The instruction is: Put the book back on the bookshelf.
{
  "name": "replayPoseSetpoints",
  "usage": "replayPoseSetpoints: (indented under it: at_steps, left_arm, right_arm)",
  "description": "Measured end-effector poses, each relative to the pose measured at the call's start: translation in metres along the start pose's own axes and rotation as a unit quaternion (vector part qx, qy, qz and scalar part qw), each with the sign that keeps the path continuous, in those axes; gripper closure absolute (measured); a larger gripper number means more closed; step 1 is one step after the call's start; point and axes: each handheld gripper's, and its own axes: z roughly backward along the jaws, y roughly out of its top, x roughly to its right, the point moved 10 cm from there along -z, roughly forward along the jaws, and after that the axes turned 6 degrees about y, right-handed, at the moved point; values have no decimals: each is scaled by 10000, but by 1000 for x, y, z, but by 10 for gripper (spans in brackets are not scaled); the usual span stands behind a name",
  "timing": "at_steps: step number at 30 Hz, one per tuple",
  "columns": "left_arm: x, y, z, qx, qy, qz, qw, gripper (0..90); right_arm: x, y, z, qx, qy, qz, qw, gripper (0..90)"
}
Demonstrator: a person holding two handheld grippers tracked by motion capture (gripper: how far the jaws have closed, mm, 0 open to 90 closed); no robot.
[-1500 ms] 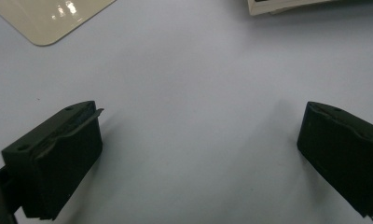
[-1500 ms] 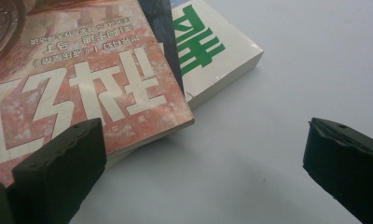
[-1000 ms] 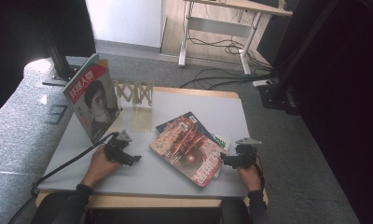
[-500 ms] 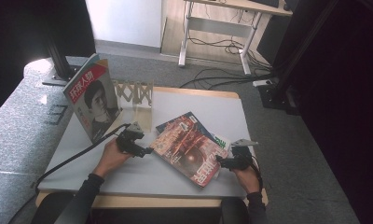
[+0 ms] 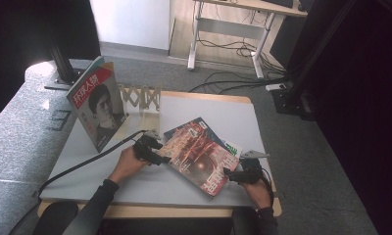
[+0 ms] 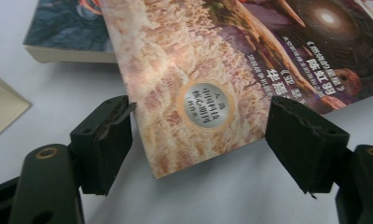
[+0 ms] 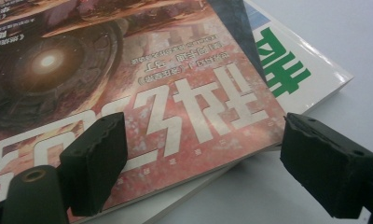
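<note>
A red-covered magazine [image 5: 199,157] lies on top of a small pile in the middle of the white table [image 5: 223,110]. Its sandy corner [image 6: 194,102] reaches between the jaws of my left gripper [image 5: 163,159] [image 6: 198,140]. These jaws have just been closing, and the pads do not press on the paper. At the pile's other end, the corner with large white lettering [image 7: 184,102] lies between the jaws of my right gripper [image 5: 227,174] [image 7: 198,163]. They have also narrowed a little and stand apart from it.
Under the red magazine lie a blue one [image 5: 184,129] [image 6: 68,28] and a white one with green lettering [image 5: 232,147] [image 7: 287,70]. Another magazine [image 5: 98,107] stands upright at the back left beside a wooden rack [image 5: 142,98]. The left gripper's cable [image 5: 86,164] trails off the front left edge.
My left gripper has moved right to the red magazine's near-left corner. The right gripper has edged left onto its near-right corner. Both pairs of jaws stand narrower.
</note>
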Motion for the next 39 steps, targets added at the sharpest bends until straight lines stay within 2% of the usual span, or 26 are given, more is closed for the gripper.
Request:
replayPoseSetpoints:
  at_steps: [6,12,17,24,29,33,35,39]
  left_arm:
    - [2,-1,0,-39,132,-70,9999,230]
    - [6,-9,1,-266,327,-284,9987,220]
    - [11,-17,4,-402,407,-355,9977,210]
    - [21,-28,9,-438,375,-274,9980,209]
    - [29,-37,14,-394,189,-147,9989,209]
    - [37,-43,17,-416,154,-133,9989,208]
    - [44,-43,19,-305,41,-76,9995,209]
    - [55,-45,21,-292,-61,-101,9995,208]
  right_arm:
    - [-1,0,0,-20,17,34,10000,138]
    - [1,5,-5,-30,66,69,9999,131]
    - [4,12,-12,-81,74,85,9999,125]
    - [8,24,-23,-117,32,207,9997,113]
    - [11,34,-34,-129,19,214,9997,91]
    - [12,41,-42,-136,20,224,9997,78]
    - [13,44,-46,-135,38,235,9996,76]
    - [14,54,-57,-144,42,260,9996,70]
